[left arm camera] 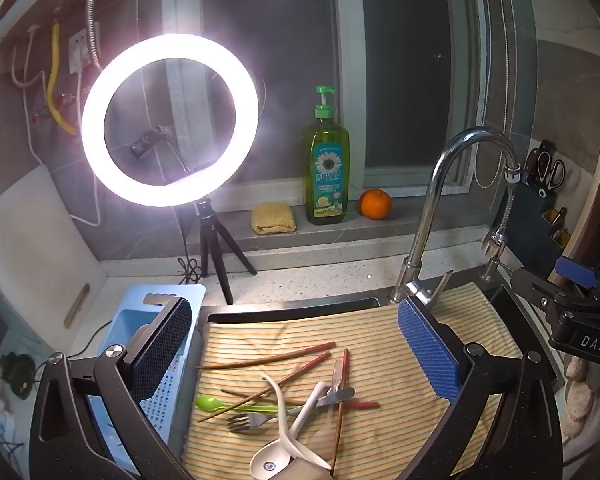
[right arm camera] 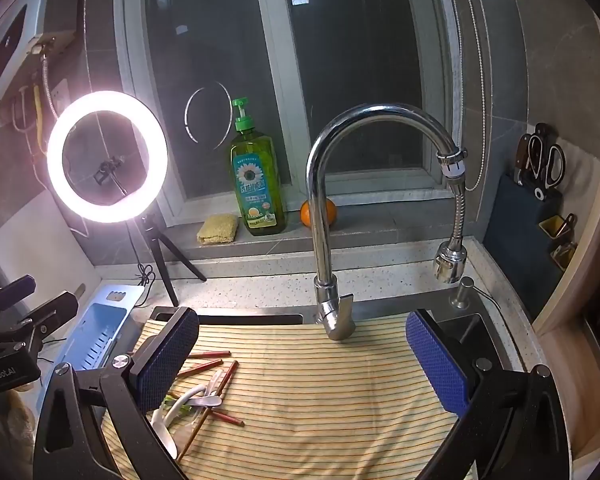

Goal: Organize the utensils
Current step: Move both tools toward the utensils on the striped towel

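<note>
A heap of utensils lies on a striped cloth (left arm camera: 380,336) spread over the sink. In it are red-tipped wooden chopsticks (left arm camera: 276,358), a green spoon (left arm camera: 212,403), a metal fork (left arm camera: 246,422) and two white soup spoons (left arm camera: 272,458). My left gripper (left arm camera: 296,346) hovers above the heap, open, with nothing between its pads. My right gripper (right arm camera: 302,364) hangs open over bare cloth (right arm camera: 320,392), to the right of the utensils (right arm camera: 208,392). Its left finger hides part of the heap. The right gripper's body also shows at the left wrist view's right edge (left arm camera: 572,304).
A light blue slotted drain basket (left arm camera: 156,364) sits left of the sink. A chrome faucet (right arm camera: 340,208) arches over the cloth's far edge. On the sill stand a green soap bottle (left arm camera: 326,164), a sponge (left arm camera: 273,218) and an orange (left arm camera: 375,203). A lit ring light (left arm camera: 170,120) stands back left.
</note>
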The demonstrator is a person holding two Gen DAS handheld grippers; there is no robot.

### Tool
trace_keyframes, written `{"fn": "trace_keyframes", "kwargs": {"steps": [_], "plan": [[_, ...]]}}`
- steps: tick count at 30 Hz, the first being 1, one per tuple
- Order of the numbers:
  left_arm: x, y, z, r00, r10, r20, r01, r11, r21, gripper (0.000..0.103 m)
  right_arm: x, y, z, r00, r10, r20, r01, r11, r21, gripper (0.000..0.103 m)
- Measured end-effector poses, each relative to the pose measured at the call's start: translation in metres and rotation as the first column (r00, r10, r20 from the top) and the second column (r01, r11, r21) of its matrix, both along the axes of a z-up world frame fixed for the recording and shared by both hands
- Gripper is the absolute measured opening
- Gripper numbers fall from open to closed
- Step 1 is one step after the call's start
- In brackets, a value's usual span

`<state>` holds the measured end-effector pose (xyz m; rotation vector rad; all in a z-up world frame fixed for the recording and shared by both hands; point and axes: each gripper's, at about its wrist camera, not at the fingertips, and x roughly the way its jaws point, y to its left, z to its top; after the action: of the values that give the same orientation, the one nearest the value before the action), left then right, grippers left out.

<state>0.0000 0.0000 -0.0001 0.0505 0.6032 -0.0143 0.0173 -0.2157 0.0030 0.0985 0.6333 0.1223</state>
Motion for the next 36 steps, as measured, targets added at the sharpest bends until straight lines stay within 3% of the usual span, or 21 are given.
{"fn": "trace_keyframes", "kwargs": {"steps": [15, 19, 29, 36], "plan": [[0.0, 0.0, 0.0, 1.0, 0.002, -0.007, -0.002, 1.0, 0.003, 0.102, 0.002, 0.0, -0.004, 1.0, 0.002, -0.019, -0.002, 1.0, 0.002, 0.102], [-0.003, 0.001, -0.016, 1.0, 0.011, -0.019, -0.011, 1.0, -0.001, 0.102, 0.005, -0.001, -0.009, 0.999, 0.004, -0.034, -0.004, 1.0, 0.002, 0.103], [-0.006, 0.034, -0.038, 0.99, 0.092, -0.106, -0.092, 0.996, 0.001, 0.102, 0.019, 0.0, -0.034, 0.994, 0.025, -0.111, -0.024, 1.0, 0.011, 0.102], [-0.017, 0.064, -0.055, 0.971, 0.161, -0.178, -0.164, 0.986, 0.001, 0.102, 0.028, 0.0, -0.053, 0.984, 0.051, -0.17, -0.043, 0.998, 0.054, 0.102]]}}
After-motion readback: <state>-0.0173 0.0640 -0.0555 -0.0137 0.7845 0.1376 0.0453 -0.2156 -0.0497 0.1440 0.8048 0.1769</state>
